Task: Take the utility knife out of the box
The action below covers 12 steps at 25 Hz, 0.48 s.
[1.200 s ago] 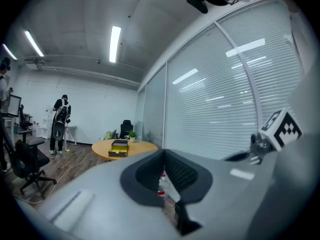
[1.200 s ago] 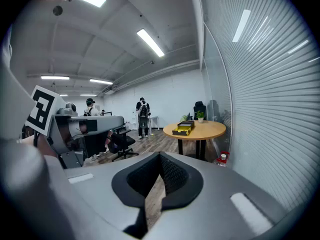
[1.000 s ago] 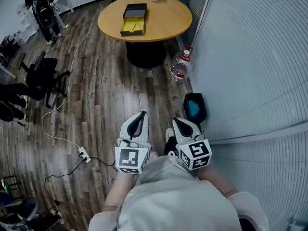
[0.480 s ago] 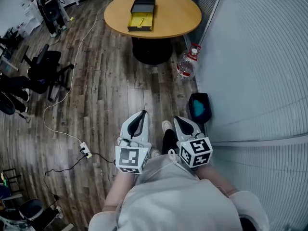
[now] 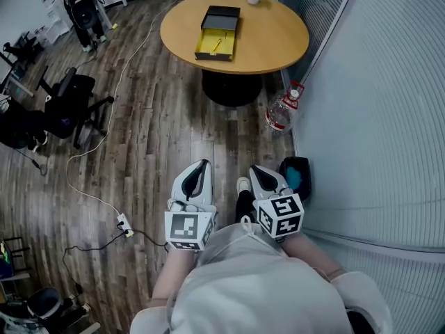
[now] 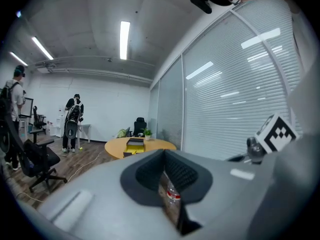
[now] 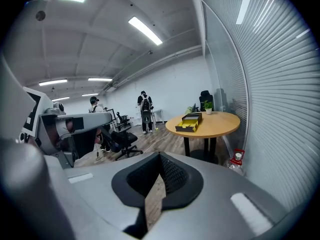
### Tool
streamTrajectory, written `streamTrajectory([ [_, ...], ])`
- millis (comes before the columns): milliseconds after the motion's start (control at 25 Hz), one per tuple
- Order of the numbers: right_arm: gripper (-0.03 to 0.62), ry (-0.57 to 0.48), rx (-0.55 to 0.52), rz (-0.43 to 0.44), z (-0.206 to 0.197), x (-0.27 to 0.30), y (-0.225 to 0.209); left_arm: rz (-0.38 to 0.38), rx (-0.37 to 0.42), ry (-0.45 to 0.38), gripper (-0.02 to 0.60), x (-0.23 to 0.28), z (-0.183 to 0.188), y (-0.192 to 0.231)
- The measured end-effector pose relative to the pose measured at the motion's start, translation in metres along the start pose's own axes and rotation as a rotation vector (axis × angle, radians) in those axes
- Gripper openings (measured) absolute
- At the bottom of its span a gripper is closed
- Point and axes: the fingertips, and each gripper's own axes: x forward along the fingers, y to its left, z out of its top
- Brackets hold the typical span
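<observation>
Both tools are held low at the person's front, well apart from the work. The left tool and the right tool each have their jaws closed together with nothing between them. The box sits open on the round wooden counter across the room, black outside and yellow-lined inside. The utility knife shows only as a slim yellowish bar lying in the yellow tray, too small to detail. Judgement: the step in hand is the approach. Done well, it means keeping clear of the power strip on the plank floor and the clear plastic bottle by the pedestal. Then open one tool above the tray, close it across the knife's narrow body, and steady the light box with the other.
</observation>
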Motion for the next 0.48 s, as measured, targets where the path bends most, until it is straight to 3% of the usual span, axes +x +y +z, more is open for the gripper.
streamTrajectory([
  [480, 0.000, 0.025, -0.032, 0.066, 0.102, 0.138, -0.144, 0.073, -0.028, 0.009, 0.006, 0.209, 0.034, 0.035],
])
